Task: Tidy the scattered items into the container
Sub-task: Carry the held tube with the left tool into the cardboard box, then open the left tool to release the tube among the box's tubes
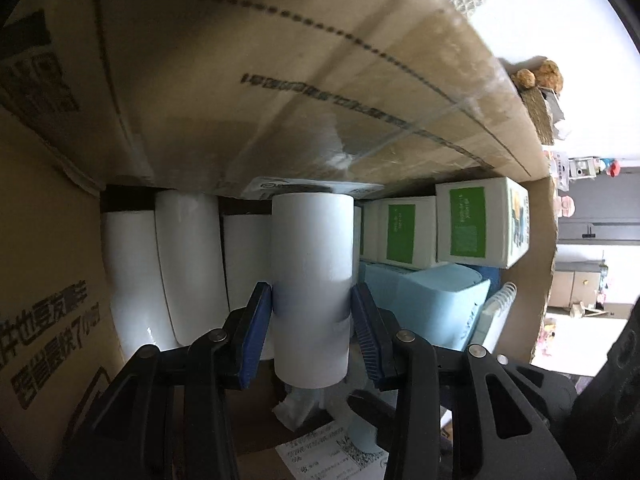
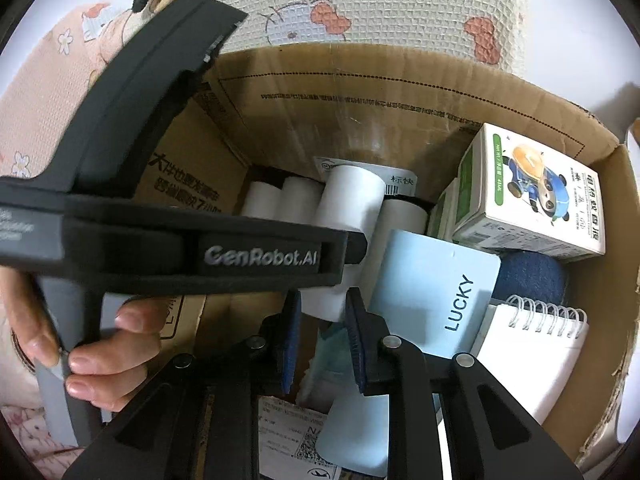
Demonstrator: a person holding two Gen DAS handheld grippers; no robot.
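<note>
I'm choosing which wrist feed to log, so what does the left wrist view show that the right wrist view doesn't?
Only the left wrist view shows the left claw with its pads against the white roll, and the green labels on the small boxes.

Only the right wrist view shows the right claw open and empty, the hand, the LUCKY lettering and the panda box front.

Both show the cardboard box, white rolls, blue notebook and spiral notepad.

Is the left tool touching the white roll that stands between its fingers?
Touching. In the left wrist view, both blue fingers of the left tool press against the sides of the white roll, with no gap visible.
</note>
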